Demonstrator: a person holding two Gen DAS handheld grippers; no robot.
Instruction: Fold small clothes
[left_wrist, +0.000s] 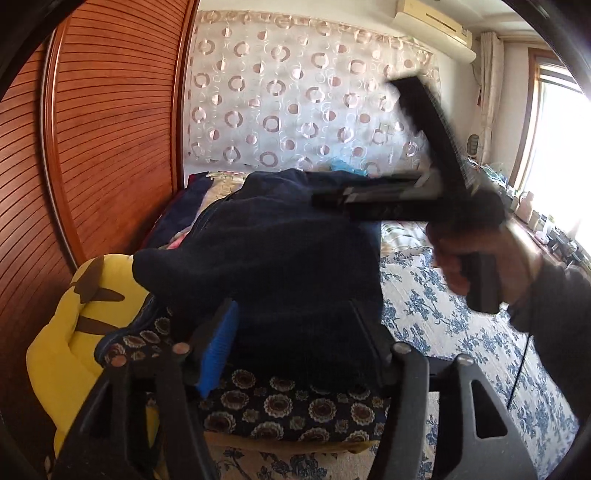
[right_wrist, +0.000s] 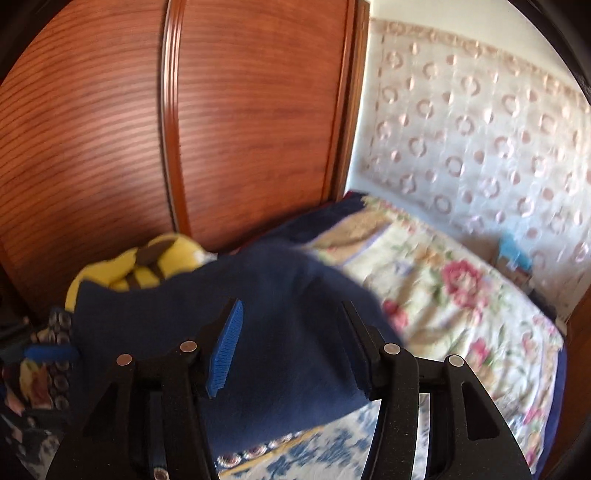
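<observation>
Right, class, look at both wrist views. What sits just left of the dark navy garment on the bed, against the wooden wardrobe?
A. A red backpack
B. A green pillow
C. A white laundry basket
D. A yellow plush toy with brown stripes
D: a yellow plush toy with brown markings lies beside the dark navy garment, next to the slatted wooden wardrobe; it shows in the right wrist view too.

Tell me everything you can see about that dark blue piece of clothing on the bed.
The navy garment is soft, thick-looking cloth, plain and unpatterned, rumpled into a heap rather than folded. It lies on a dark flower-print cushion, next to a yellow plush toy, near a wooden wardrobe. Both pairs of jaws stand open in front of it; whether they touch it cannot be told. Blur hides what kind of garment it is.
</observation>
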